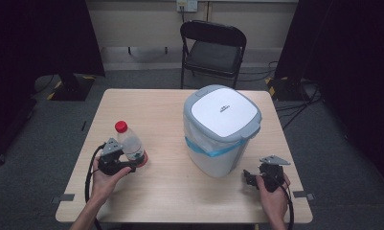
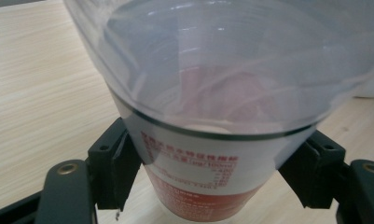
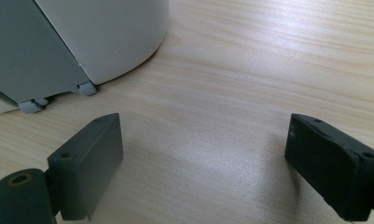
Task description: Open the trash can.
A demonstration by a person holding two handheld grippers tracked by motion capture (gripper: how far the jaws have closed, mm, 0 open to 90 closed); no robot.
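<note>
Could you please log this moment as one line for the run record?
left gripper: shut on bottle | right gripper: open, over bare table | bin: lid closed

This looks like a lab or recording studio room rather than a home. A pale wood-laminate worktop (image 1: 161, 110) stands alone on grey carpeted floor (image 1: 31, 187), with strips of tape (image 1: 62, 197) marking its corners on the carpet. Black curtains (image 1: 27, 33) hang at both sides, a black folding metal chair (image 1: 212, 48) waits at the far edge, cables (image 1: 295, 108) trail over the floor, and a wall socket (image 1: 186, 5) sits in the plain beige wall (image 1: 132, 24).
</note>
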